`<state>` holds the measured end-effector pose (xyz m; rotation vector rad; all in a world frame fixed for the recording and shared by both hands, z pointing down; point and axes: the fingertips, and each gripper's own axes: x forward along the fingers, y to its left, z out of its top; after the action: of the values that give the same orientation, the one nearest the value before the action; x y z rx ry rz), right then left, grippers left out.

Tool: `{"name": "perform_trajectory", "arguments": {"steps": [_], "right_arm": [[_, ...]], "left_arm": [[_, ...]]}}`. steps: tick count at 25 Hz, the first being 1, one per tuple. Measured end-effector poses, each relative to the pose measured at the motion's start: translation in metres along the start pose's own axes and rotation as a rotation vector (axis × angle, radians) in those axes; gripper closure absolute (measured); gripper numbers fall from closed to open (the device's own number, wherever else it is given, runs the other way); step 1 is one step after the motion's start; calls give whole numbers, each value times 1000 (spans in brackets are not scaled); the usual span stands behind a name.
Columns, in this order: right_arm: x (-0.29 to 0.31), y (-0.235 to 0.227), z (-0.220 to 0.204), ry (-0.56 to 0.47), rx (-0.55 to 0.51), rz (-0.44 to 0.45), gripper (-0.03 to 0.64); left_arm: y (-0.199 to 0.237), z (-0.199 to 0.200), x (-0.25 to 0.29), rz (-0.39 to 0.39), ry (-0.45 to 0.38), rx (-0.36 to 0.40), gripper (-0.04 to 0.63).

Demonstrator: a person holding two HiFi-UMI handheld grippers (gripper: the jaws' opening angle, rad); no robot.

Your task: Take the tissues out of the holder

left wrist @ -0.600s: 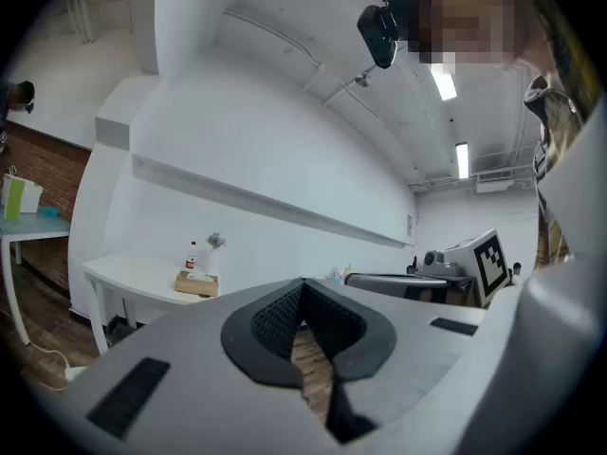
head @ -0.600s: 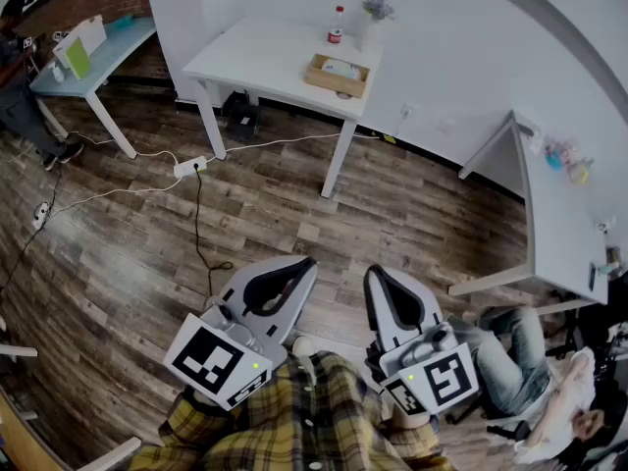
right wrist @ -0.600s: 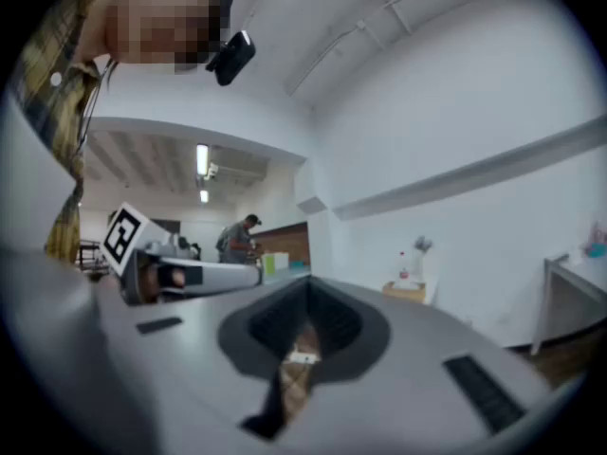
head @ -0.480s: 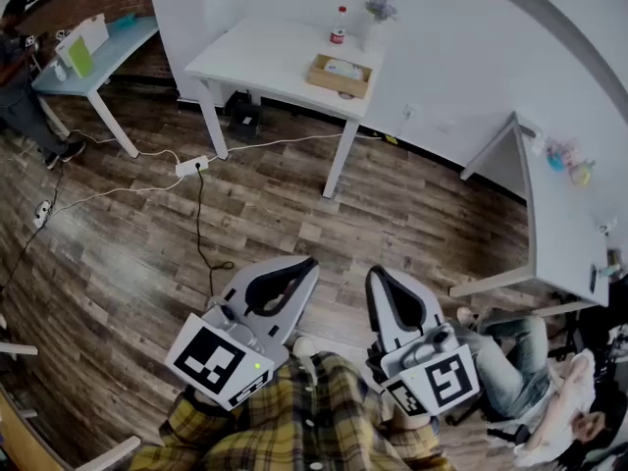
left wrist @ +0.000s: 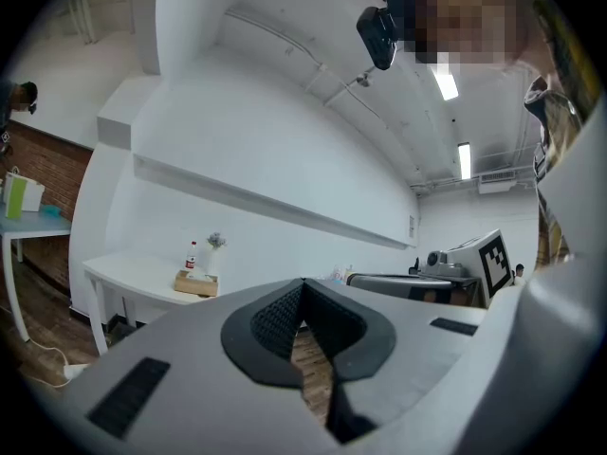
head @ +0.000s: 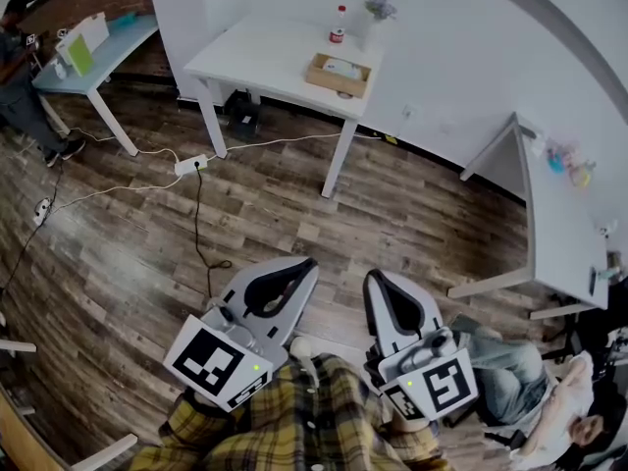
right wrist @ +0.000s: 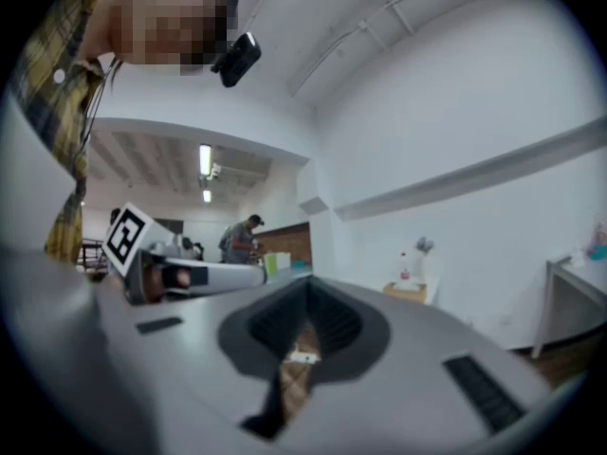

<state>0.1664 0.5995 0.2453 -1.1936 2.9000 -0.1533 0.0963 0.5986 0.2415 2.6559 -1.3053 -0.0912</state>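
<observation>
Head view: nearest, close against the person's plaid shirt (head: 294,415), the left gripper (head: 306,261) and right gripper (head: 373,275) hang side by side above the wooden floor (head: 128,263). Each has its fingers (left wrist: 270,320) clenched tip to tip with nothing between them. Well beyond them stands a white desk (head: 255,62). On it is the wooden holder (head: 339,80) with the tissues (head: 341,66) lying inside, a red-capped bottle (head: 337,26) just behind.
</observation>
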Motion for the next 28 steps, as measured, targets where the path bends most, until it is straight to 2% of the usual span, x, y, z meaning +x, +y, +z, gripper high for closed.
{"name": "perform_trajectory", "arguments": {"steps": [5,8,13,21,28], "right_arm": [[-9,-10,-2,-4,3,14,609],[-14,-15,-5,0,8,25,607],[-9,-26,-10,9,25,47,607],[33,-47,-15,26,25,57,609],[114,-84,-15,32,37,21,608]], "left_arm": [[-9,-5,8,25,2,-10,583],[-9,-6,9,46,-7,18,583],[3,-3,14,104,-5,5,583],[57,1,38,140,-10,22,583],[135,13,84,119,-1,16,583]]}}
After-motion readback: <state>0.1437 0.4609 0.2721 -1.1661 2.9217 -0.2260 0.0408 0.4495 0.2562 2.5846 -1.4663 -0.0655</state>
